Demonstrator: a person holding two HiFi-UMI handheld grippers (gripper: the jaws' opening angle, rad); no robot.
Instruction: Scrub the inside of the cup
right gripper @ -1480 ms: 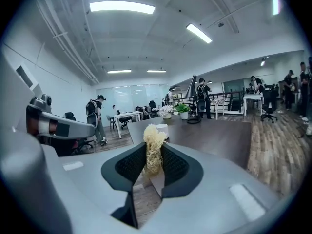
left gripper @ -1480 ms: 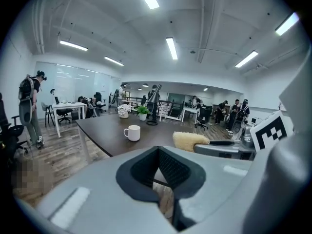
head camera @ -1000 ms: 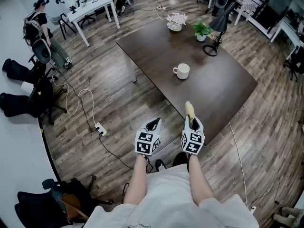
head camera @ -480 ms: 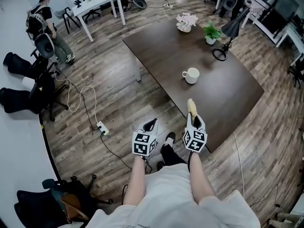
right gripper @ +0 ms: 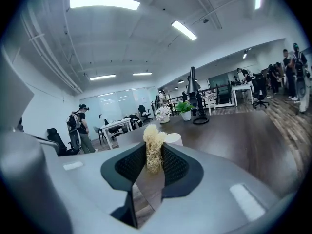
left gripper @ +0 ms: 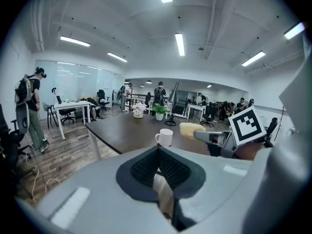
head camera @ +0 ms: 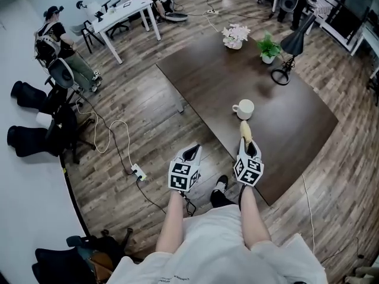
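Holding nothing, my left claw [head camera: 190, 153] has its jaws pressed together, so the cup [head camera: 243, 109] on the table [head camera: 296, 129] stands unbraced. My right claw [head camera: 246, 148] pinches what looks like a fibre scrubber [head camera: 245, 131], short of the cup; pushing in one-handed could tip it.

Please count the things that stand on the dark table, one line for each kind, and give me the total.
Cups: 1, the white cup
Potted plants: 2, the flowering plant and the green plant
Lamps: 1, the black desk lamp
Total on the table: 4
Not on the table: 1 scrubber, held in the right gripper
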